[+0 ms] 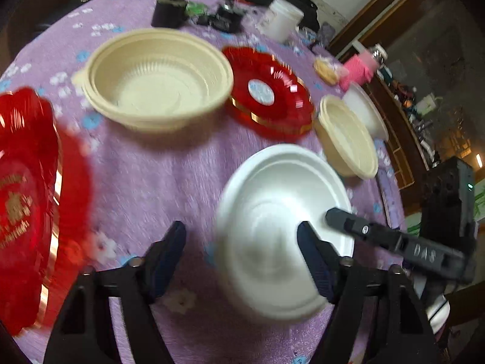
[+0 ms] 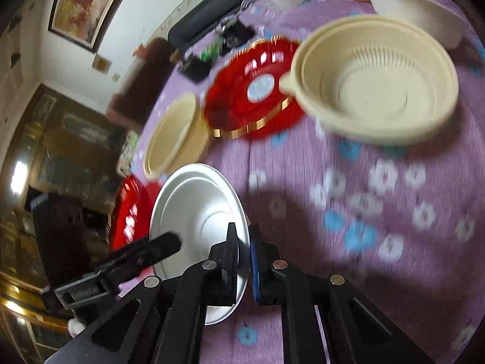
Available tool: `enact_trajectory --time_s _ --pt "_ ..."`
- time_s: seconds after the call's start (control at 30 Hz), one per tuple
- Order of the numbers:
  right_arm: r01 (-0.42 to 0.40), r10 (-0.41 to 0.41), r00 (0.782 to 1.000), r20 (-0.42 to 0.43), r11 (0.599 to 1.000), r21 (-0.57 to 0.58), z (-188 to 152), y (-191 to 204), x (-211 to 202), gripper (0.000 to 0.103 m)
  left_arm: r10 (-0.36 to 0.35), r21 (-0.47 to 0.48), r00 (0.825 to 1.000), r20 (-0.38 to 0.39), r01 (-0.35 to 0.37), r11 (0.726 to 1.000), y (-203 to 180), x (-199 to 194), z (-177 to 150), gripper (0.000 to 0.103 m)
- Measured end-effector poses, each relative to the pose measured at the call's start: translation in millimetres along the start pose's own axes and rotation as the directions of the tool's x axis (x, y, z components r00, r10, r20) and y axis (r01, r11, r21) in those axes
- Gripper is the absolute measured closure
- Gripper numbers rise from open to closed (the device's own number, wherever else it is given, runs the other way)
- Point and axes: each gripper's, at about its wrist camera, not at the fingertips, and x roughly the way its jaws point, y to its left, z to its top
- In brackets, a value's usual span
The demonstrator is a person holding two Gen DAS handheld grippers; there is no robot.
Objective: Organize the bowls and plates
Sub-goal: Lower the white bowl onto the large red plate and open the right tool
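My right gripper (image 2: 243,236) is shut on the rim of a white bowl (image 2: 194,212) and holds it above the purple cloth; it also shows in the left wrist view (image 1: 279,212), with the right gripper's finger (image 1: 342,221) on its rim. My left gripper (image 1: 241,236) is open and empty, just left of that bowl. A large cream bowl (image 1: 157,82) and a red plate (image 1: 269,91) lie beyond. Another red plate (image 1: 27,197) lies at the left. A smaller cream bowl (image 1: 345,136) and a white bowl (image 1: 366,112) sit at the right.
The round table has a purple flowered cloth (image 1: 151,182). At its far edge stand a white cup (image 1: 282,19), dark small items (image 1: 169,12), a pink object (image 1: 359,69) and a biscuit-like snack (image 1: 326,71). A wooden cabinet (image 1: 424,75) stands to the right.
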Motion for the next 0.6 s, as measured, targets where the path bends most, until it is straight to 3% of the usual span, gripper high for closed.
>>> enact_trajectory --time_s 0.03,0.07,0.17,0.27,0.4,0.6 --pt "0.017 -0.017 1.0 0.002 1.0 -0.009 -5.5 1.3 1.9 0.093 0.015 0.005 1.0 -0.017 -0.015 1.0 -1.3 3.6 -3.9 0.07" --pt "0.043 -0.043 0.999 0.01 0.999 -0.019 -9.9 2.9 2.6 0.093 0.048 0.008 0.999 -0.017 -0.048 0.999 -1.8 4.6 -7.4 0.084" --pt "0.053 -0.052 0.998 0.023 0.997 -0.053 -20.6 8.7 2.9 0.092 0.071 0.007 0.997 -0.017 -0.071 0.997 1.1 2.4 -21.4 0.093" --pt "0.067 -0.065 0.997 0.033 0.995 -0.076 -25.3 18.7 3.7 0.092 0.068 0.007 0.998 -0.001 -0.068 0.998 1.1 -8.2 -30.6 0.093" --pt "0.064 -0.056 0.996 0.067 0.991 -0.115 -26.6 44.4 0.3 0.092 0.098 0.026 0.992 0.085 -0.1 0.995 -0.1 -42.7 -37.2 0.093" --pt "0.025 -0.002 0.996 0.09 0.969 -0.244 -20.2 122.3 16.1 0.092 0.164 -0.038 0.963 0.213 -0.159 0.987 35.7 -105.3 -36.8 0.091"
